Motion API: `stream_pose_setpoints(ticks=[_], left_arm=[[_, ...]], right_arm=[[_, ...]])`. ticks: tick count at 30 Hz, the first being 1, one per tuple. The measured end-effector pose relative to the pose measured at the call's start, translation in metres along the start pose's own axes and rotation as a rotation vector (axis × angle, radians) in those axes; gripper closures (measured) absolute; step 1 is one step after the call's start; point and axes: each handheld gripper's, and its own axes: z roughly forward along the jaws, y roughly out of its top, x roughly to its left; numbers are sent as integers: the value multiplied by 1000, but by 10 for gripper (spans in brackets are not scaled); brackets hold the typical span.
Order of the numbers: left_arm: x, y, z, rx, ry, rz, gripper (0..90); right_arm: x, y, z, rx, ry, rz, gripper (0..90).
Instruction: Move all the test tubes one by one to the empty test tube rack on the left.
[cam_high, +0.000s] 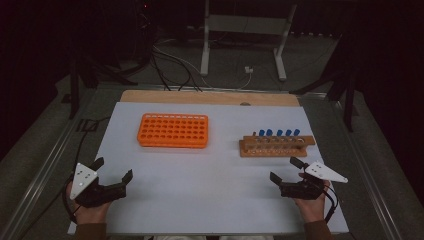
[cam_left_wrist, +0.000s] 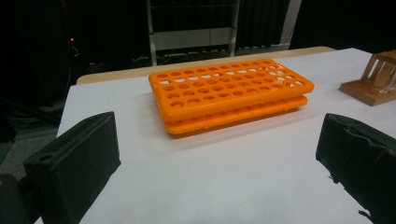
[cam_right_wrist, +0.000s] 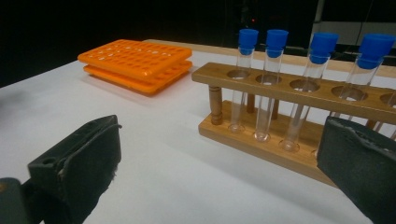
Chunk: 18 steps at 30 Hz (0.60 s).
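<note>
Fingers (cam_high: 126, 176) on the left gripper (cam_high: 111, 170) are spread wide and hold nothing, aimed at the orange rack (cam_high: 173, 130) in the upper left of the desk (cam_high: 210, 200). Those of the right gripper (cam_high: 286, 169) are released too, resting low right just short of the wooden rack (cam_high: 276, 145), probably so it can reach the blue-capped tubes (cam_high: 279, 133) standing upright in it. From the look of it, the empty orange holes await those tubes.
</note>
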Motion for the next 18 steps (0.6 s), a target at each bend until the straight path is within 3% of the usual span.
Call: stream_pose_setpoints(ticks=[11,16,18], left_arm=[[0,-2,0,0,9,-10,5],[0,-4,0,5,11,-27,5],[0,-4,1,14,14,-23,5]], right_arm=[[-2,2,0,10,1,2,1],[-6,15,-4,-32,-21,16,1],[-7,18,-3,-42,-33,-9,1]])
